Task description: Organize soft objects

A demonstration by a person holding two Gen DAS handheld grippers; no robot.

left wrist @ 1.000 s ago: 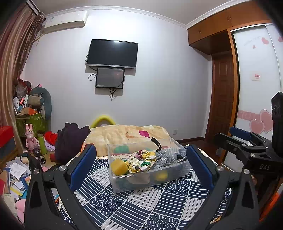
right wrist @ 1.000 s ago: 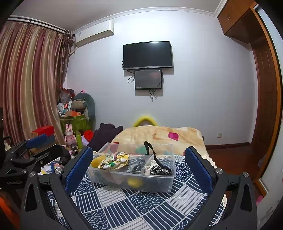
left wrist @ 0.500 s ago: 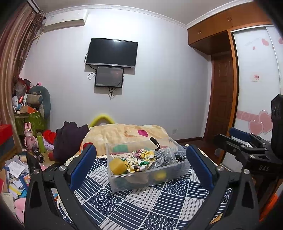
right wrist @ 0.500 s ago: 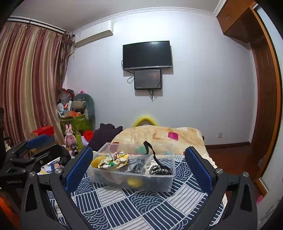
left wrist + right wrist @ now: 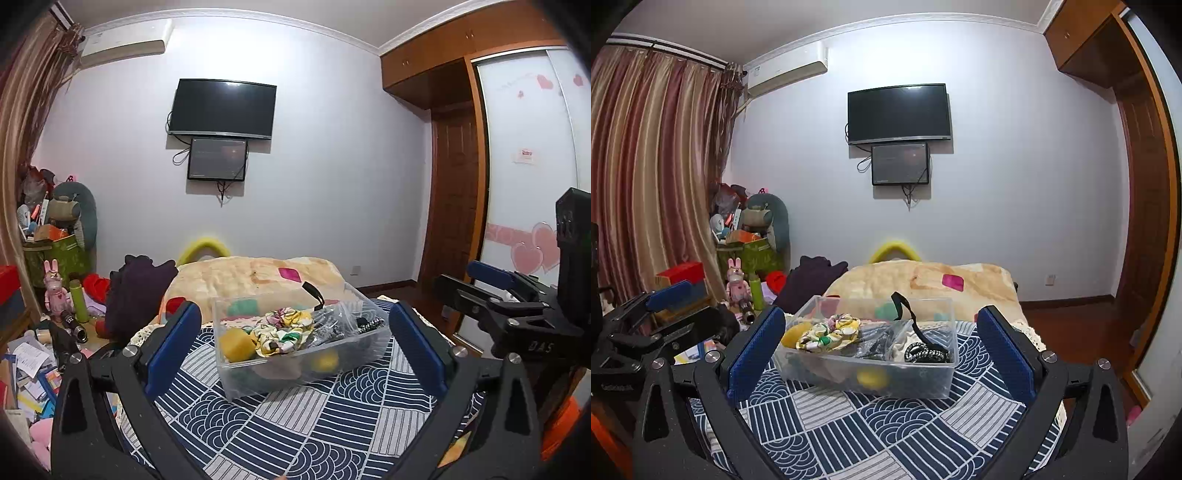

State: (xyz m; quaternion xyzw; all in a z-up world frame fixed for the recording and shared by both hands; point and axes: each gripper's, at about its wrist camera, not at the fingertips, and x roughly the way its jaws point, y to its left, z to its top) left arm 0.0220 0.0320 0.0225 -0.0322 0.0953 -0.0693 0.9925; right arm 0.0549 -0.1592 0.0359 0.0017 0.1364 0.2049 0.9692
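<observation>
A clear plastic bin [image 5: 364, 345] [image 5: 945, 376] stands on a blue-and-white patterned cloth [image 5: 295, 424] [image 5: 871, 424]. It holds a floral scrunchie [image 5: 282, 328] [image 5: 829, 330], a yellow sponge [image 5: 236, 343], a black strap [image 5: 905, 306], a black-and-white cord [image 5: 925, 354] and a yellow ball [image 5: 872, 376]. My left gripper [image 5: 295, 350] is open and empty, short of the bin. My right gripper [image 5: 881, 350] is open and empty, also short of it. Each gripper shows at the side of the other's view.
A bed with a beige blanket [image 5: 255, 277] lies behind the bin. A dark garment [image 5: 136, 288], toys and clutter [image 5: 55, 295] crowd the left. A wooden door [image 5: 450, 199] and wardrobe stand at the right. A TV [image 5: 223, 109] hangs on the far wall.
The left wrist view has shifted slightly, so the bin sits a little higher between the fingers. The right gripper has barely moved. Both stay open.
</observation>
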